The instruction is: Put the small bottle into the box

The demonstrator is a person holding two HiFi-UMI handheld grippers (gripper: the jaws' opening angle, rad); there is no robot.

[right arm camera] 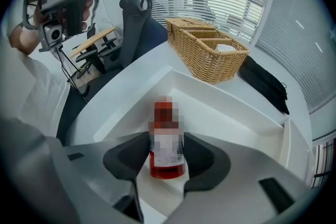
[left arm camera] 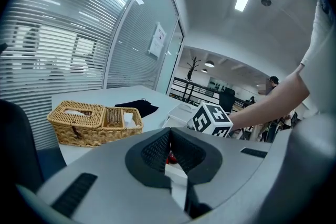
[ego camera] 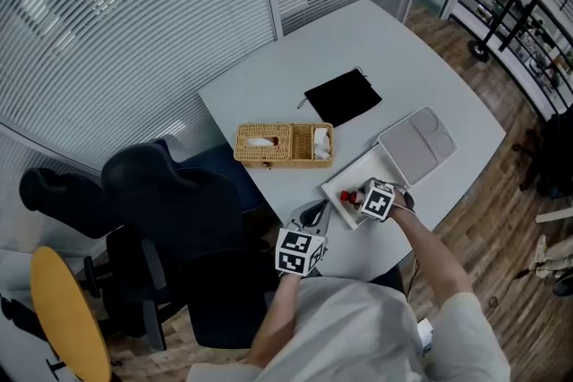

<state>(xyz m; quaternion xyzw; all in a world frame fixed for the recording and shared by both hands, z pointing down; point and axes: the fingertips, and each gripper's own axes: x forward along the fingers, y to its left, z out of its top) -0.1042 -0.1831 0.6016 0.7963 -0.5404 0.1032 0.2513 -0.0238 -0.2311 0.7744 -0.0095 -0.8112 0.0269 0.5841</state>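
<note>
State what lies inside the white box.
A small red bottle, gripped by the right gripper, is inside the white box. The floor beneath them is covered.

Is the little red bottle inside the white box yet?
Inside: the bottle sits low between the walls of the box, with the right tool shut on it. Touching bottom: cannot tell.

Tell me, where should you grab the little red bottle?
Grip the small bottle round its labelled middle, coming from its base end, one jaw on each side. The body is straight and narrow there; the right gripper holds it just so.
</note>
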